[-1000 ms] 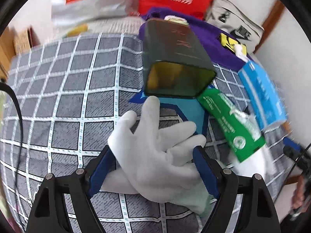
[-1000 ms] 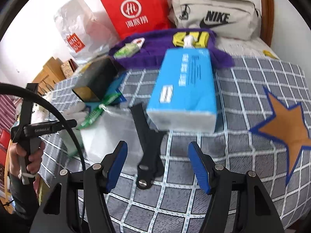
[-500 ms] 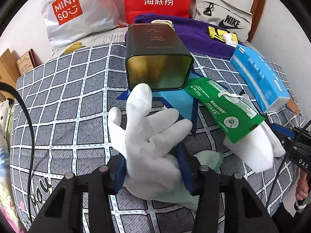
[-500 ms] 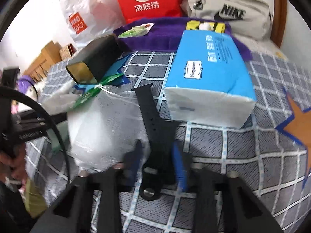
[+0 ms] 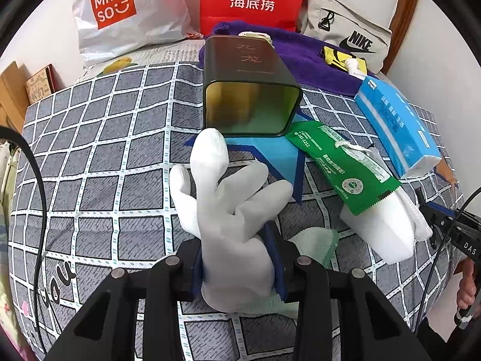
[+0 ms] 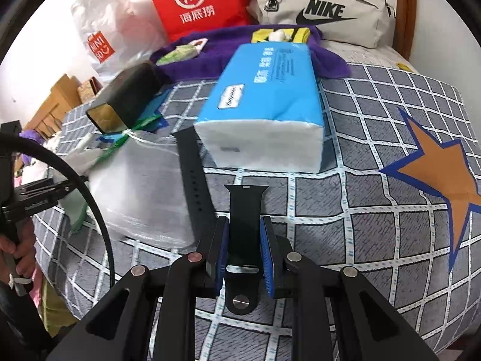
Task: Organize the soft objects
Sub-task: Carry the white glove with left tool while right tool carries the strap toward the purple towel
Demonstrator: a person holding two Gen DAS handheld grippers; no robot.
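Between the blue pads of the left gripper (image 5: 239, 258) sits the cuff end of a white glove (image 5: 231, 210); the jaws are closing on it and the pads already press its sides, so its fingers stand up and fan out just beyond the tips. Right of those tips lies a pale green cloth edge (image 5: 318, 240), then a white foam block (image 5: 381, 228) with a green sachet (image 5: 342, 162) lying across its far end. Straight ahead of the glove, a dark tin box (image 5: 249, 90) lies on its side with its open mouth facing the gripper. All of this rests on a grey checked bedcover (image 5: 90, 150).

Clamped between the pads of the right gripper (image 6: 243, 251) is a short black watch strap piece (image 6: 245, 219), pinched across its width, its wider end pointing away from the tips. Just left of it lies the long black strap half (image 6: 194, 174), touching the foam block (image 6: 141, 186). Ahead of the tips stands a blue tissue pack (image 6: 264, 102). Far beyond, a purple towel (image 6: 234, 51), a red paper bag (image 6: 195, 0) and a beige Nike bag (image 6: 321, 6) line the wall
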